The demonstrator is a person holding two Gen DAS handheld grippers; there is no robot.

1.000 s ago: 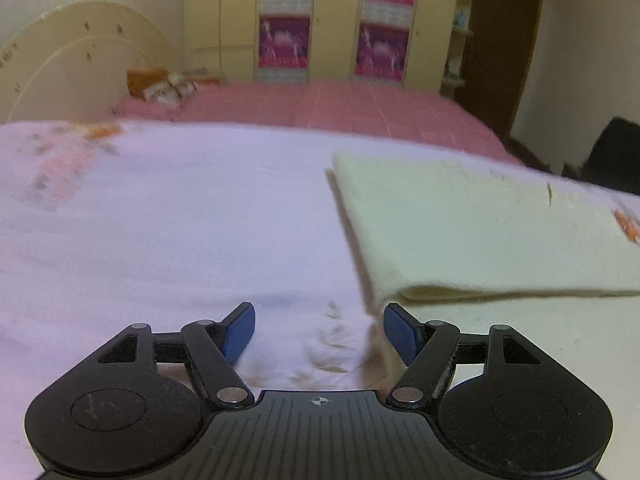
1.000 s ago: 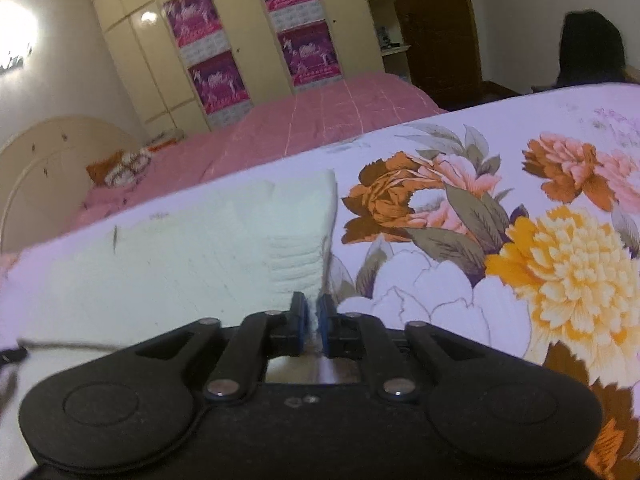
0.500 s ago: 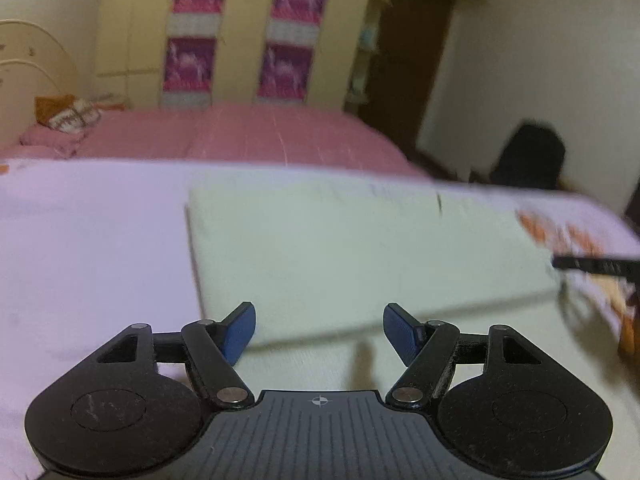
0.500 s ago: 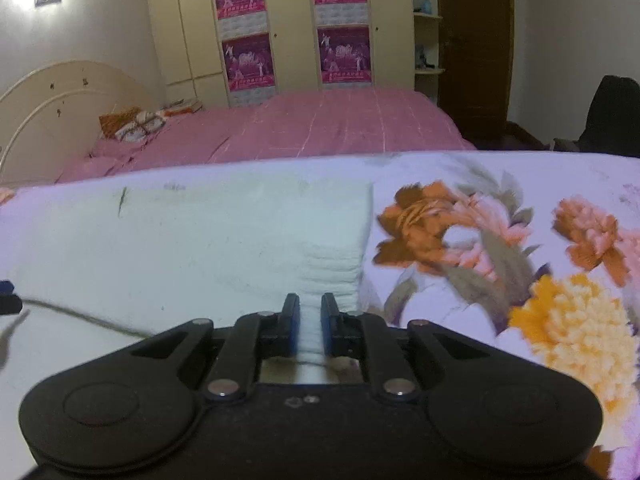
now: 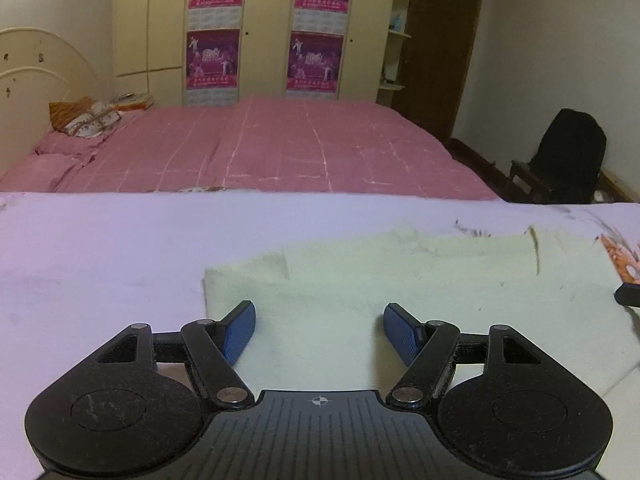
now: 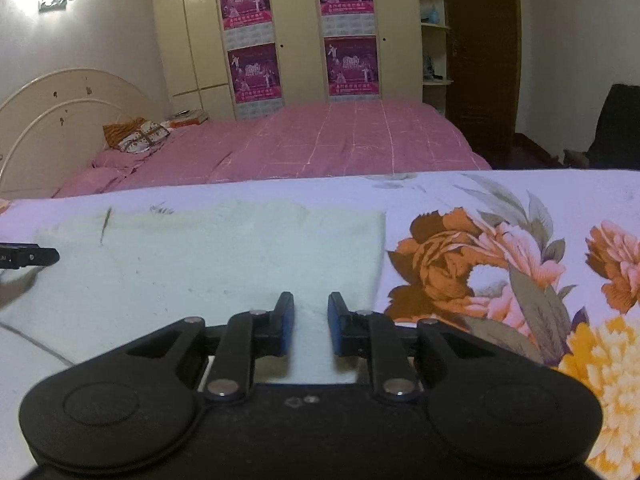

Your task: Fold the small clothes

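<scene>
A pale cream folded garment (image 5: 400, 280) lies flat on the floral sheet; it also shows in the right wrist view (image 6: 208, 264). My left gripper (image 5: 319, 330) is open wide, its blue pads over the garment's left near corner, holding nothing. My right gripper (image 6: 311, 326) is open with a narrow gap, its pads over the garment's right near edge, and the cloth lies flat between them. The left gripper's tip (image 6: 28, 257) shows at the far left of the right wrist view, and the right gripper's tip (image 5: 630, 294) at the right edge of the left wrist view.
The white sheet with orange flowers (image 6: 500, 248) covers the work surface. Behind it stands a bed with a pink cover (image 5: 260, 148), a cream headboard (image 6: 60, 120), cupboards with purple posters (image 5: 264, 28), and a dark chair (image 5: 572, 156) at the right.
My right gripper has opened and let go of the garment's edge. My left gripper has swung right, from the bare sheet to over the garment's left corner.
</scene>
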